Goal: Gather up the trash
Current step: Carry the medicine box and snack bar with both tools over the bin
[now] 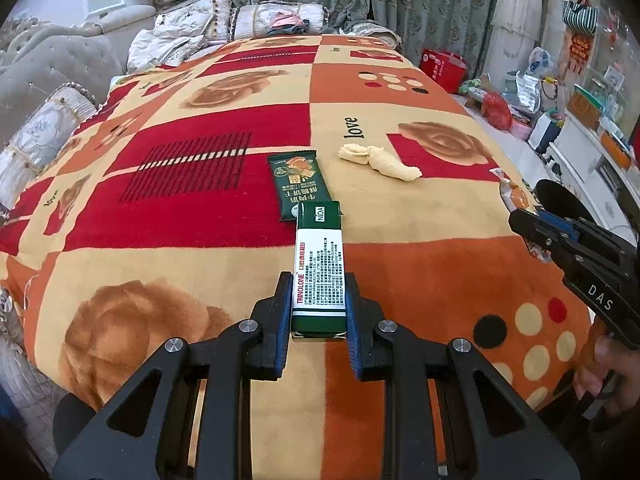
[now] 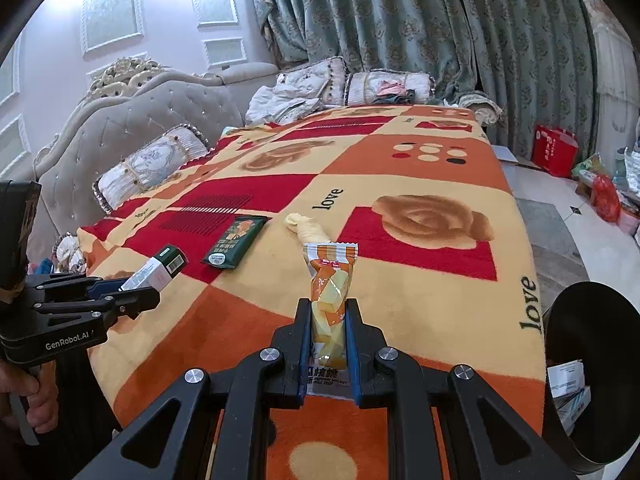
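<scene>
1. Lettering on the green-and-white cardboard box (image 1: 319,268) read "TRINOLONE" and "NIDA"; the left gripper (image 1: 319,304) had its jaws clamped tight on the box's sides.
2. Print on the orange-and-white plastic snack wrapper (image 2: 329,304) was partly legible, "MILK CRISP"; the right gripper (image 2: 329,334) pinched it, jaws nearly closed, above the blanket.
3. Dark green foil wrapper (image 1: 299,184) and crumpled cream paper (image 1: 378,162) lay on the blanket, near each other.
4. Blanket (image 1: 200,240), red, orange and cream plush patterned with roses, bore "love"; green curtains (image 2: 400,20) hung behind the bed.
5. Black bin (image 2: 588,368) stood at the bed's right edge.

TRINOLONE, NIDA on box (image 1: 319,264), blanket (image 1: 200,208) "love"
</scene>
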A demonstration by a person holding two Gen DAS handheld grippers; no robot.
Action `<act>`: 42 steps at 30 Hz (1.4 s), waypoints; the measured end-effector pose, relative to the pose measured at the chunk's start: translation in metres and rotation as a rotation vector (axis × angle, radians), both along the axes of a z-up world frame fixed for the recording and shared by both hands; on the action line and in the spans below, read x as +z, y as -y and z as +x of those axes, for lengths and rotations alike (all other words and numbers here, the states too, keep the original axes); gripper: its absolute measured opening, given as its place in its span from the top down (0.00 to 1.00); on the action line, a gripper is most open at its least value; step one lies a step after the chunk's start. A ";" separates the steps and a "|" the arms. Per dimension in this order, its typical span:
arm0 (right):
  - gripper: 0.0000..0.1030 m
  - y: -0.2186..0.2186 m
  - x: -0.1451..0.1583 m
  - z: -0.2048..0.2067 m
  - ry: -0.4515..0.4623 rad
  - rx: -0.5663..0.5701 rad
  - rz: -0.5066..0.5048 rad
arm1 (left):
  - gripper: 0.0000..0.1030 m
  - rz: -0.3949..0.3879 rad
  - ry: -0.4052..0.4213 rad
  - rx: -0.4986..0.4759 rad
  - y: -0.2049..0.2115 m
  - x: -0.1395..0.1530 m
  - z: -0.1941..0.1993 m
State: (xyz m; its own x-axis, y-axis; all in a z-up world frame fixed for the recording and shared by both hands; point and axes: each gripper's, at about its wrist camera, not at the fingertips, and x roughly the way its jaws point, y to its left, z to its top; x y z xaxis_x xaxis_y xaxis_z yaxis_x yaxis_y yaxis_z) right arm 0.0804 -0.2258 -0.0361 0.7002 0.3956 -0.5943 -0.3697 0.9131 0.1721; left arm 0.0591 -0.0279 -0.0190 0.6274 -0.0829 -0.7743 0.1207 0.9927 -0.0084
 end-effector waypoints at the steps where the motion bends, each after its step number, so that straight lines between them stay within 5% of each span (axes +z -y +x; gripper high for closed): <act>1: 0.86 0.001 0.000 0.000 0.001 -0.002 0.002 | 0.79 0.002 0.000 -0.001 0.001 0.000 0.000; 19: 0.86 0.102 0.013 -0.015 0.055 -0.299 0.074 | 0.79 0.069 0.031 -0.129 0.071 0.003 0.003; 27: 0.86 0.141 0.017 -0.012 0.068 -0.371 -0.007 | 0.79 0.101 0.086 -0.226 0.129 0.010 0.005; 42: 0.86 0.208 -0.011 -0.004 -0.066 -0.564 0.018 | 0.79 0.083 0.085 -0.348 0.207 0.003 0.026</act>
State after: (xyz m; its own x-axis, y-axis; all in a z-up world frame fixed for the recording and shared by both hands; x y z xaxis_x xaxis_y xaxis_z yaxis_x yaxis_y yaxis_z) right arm 0.0763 -0.4334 -0.0470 0.7674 -0.0188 -0.6409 0.1868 0.9628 0.1954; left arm 0.0855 -0.2345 -0.0157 0.6349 -0.2416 -0.7338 0.4482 0.8889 0.0951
